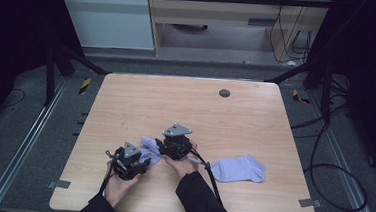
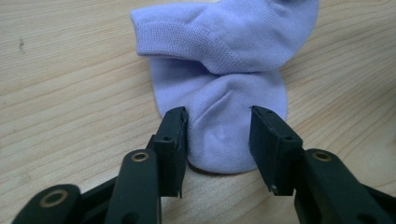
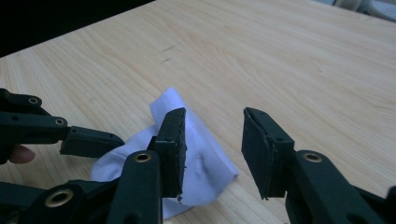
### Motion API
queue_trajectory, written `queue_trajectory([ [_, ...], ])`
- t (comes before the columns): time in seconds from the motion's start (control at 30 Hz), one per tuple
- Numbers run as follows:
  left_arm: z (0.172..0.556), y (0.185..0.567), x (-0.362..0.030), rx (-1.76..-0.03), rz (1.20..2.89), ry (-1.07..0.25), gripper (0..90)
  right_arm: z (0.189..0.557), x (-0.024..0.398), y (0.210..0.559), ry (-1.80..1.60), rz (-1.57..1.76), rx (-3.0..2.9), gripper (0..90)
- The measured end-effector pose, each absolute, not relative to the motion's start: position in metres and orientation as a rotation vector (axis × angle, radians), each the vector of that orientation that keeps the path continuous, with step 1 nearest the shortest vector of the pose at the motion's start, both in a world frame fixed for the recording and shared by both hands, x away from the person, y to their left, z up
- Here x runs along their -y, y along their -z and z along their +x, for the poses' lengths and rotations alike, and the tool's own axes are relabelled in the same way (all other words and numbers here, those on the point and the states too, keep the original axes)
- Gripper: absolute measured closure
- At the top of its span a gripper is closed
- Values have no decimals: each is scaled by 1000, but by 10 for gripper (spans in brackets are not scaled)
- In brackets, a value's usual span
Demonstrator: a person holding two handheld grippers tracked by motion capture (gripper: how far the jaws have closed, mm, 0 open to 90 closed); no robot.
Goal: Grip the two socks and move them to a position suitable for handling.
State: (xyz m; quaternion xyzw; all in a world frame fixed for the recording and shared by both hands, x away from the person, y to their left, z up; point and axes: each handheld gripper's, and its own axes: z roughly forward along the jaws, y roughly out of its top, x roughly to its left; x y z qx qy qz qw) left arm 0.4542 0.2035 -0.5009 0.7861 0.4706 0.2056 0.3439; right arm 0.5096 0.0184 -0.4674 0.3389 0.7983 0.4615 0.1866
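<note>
A lilac sock (image 1: 149, 146), folded over on itself, lies on the wooden table (image 1: 186, 106) near its front left. A second lilac sock (image 1: 239, 168) lies flat to the right of it. My left gripper (image 1: 141, 159) sits low at the folded sock (image 2: 224, 42). Its jaws are open, and the sock's rounded end lies between the pads (image 2: 173, 135) without being pinched. My right gripper (image 1: 162, 147) hovers over the same sock (image 3: 205, 161) with its jaws open and nothing gripped. The left gripper's jaw (image 3: 91, 140) reaches in from the left of the right gripper view.
A dark round grommet (image 1: 224, 93) is set in the table near its far edge. Black frame posts (image 1: 323, 80) stand at the far corners, and cables (image 1: 337, 171) loop on the floor to the right. Bare wood stretches beyond the socks.
</note>
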Motion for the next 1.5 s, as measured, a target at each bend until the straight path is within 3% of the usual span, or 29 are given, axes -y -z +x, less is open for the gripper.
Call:
queue_trajectory([
  [0.17, 454, 501, -203, -1208, 2041, -537, 622, 515, -29, 481, -1267, 944, -2329, 640],
  [0.33, 455, 501, -204, -1202, 2041, -521, 751, 517, -32, 486, -1197, 969, -2385, 858],
  [0.5, 456, 499, -206, -1202, 2056, -503, 823, 515, -26, 480, -1210, 988, -2390, 884],
  [0.77, 457, 491, -212, -1149, 2067, -467, 831, 513, 6, 461, -1302, 1190, -2261, 886],
  [1.0, 462, 495, -212, -1133, 2116, -493, 817, 527, 15, 479, -1190, 1324, -2245, 875],
  [1.2, 462, 494, -215, -1154, 2082, -520, 709, 528, 13, 485, -1127, 1248, -2185, 718],
  [1.37, 459, 490, -217, -1180, 2040, -522, 626, 523, 12, 478, -1204, 1165, -2209, 698],
  [1.5, 456, 492, -212, -1189, 2060, -537, 614, 523, 2, 486, -1202, 1108, -2291, 680],
])
